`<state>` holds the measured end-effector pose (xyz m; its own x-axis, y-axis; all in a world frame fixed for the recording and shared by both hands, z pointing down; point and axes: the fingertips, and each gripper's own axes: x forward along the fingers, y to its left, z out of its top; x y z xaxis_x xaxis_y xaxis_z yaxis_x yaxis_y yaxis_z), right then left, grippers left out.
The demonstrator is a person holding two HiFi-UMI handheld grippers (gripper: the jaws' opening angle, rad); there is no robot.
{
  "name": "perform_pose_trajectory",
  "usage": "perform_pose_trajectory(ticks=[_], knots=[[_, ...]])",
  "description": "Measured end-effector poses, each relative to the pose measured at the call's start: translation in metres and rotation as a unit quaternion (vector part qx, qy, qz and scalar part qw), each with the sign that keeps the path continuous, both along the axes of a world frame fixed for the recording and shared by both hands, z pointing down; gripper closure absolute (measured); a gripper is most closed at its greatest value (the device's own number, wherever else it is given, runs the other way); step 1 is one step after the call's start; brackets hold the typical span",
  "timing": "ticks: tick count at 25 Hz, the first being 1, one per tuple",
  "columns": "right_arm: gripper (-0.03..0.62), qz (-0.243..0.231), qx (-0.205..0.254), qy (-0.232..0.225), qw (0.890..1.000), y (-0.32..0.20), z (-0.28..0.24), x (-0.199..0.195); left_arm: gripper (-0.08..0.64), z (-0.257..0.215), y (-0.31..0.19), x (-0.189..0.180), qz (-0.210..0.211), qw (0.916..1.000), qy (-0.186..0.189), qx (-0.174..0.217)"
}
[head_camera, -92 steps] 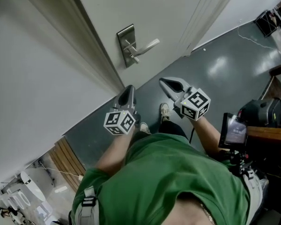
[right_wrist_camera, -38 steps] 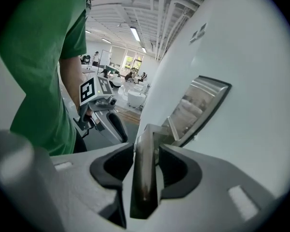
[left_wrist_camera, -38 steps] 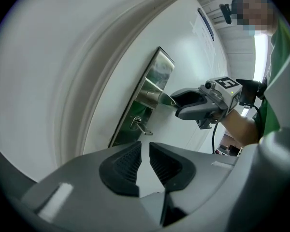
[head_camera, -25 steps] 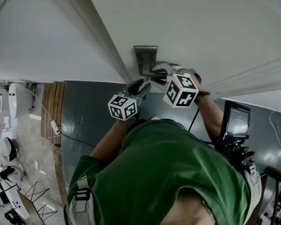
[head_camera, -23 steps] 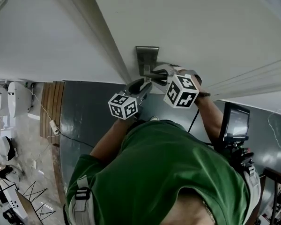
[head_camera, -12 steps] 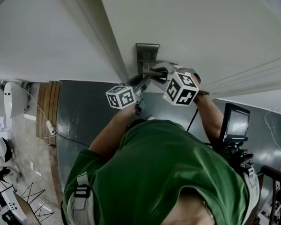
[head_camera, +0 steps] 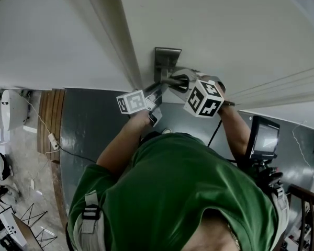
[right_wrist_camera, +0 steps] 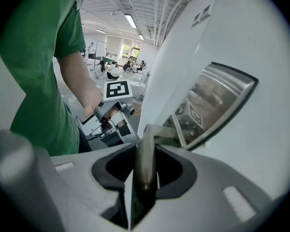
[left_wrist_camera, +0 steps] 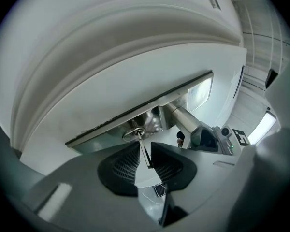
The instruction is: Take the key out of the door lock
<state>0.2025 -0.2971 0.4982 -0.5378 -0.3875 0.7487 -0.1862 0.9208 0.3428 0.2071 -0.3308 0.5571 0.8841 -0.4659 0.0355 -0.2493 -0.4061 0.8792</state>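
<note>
**Left gripper narrows round key in door lock**

The person's left gripper comes at the steel lock plate level. Its jaws are partly drawn in and have just been closing. The key stands between the two black ribbed pads, which sit close on either side of it. They do not visibly clamp it, so the grip is not yet made.

The key sits in the round cylinder on the plate, just beside the root of the door handle. Its long axis stands straight out from the plate. The tip is buried in the cylinder and the outer end points back toward the gripper, reaching into the gap between the pads. In the left gripper view it shows edge-on as a thin bright line, slightly slanted, with its flat faces turned to the pads.

The right gripper, tilted downward, is closed on the door handle. The dark lever runs lengthwise between its pads and out from the plate, gripped on both sides.

From the head view the two grippers meet just under the plate. The left one's marker cube lies below and to the left of the plate, and the right one's below and to the right. The key itself cannot be made out from there.

The plate is set in a white door, near the door's edge and its moulded frame. The person, in a green shirt, stands close before the plate on a grey floor.
</note>
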Motion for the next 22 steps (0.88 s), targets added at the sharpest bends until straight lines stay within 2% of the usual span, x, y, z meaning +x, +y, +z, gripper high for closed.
perform_pose_trajectory(ticks=[8, 13, 19, 22], knots=[[0.474, 0.004, -0.014, 0.004, 1.000, -0.0032, 0.0071, 0.0042, 0.498, 0.0067, -0.0025, 0.0030, 0.018, 0.9991, 0.026, -0.029], [0.476, 0.005, -0.015, 0.012, 1.000, -0.0035, 0.0094, 0.0051, 0.505, 0.0078, -0.0016, 0.0036, 0.024, 0.9971, 0.056, -0.046], [0.477, 0.005, -0.015, 0.020, 1.000, -0.0038, 0.0088, 0.0064, 0.502, 0.0061, -0.0003, 0.0055, 0.039, 0.9971, 0.057, -0.032], [0.477, 0.004, -0.017, 0.023, 1.000, -0.0066, 0.0088, 0.0089, 0.515, 0.0081, -0.0034, 0.0069, 0.027, 0.9941, 0.076, -0.072]])
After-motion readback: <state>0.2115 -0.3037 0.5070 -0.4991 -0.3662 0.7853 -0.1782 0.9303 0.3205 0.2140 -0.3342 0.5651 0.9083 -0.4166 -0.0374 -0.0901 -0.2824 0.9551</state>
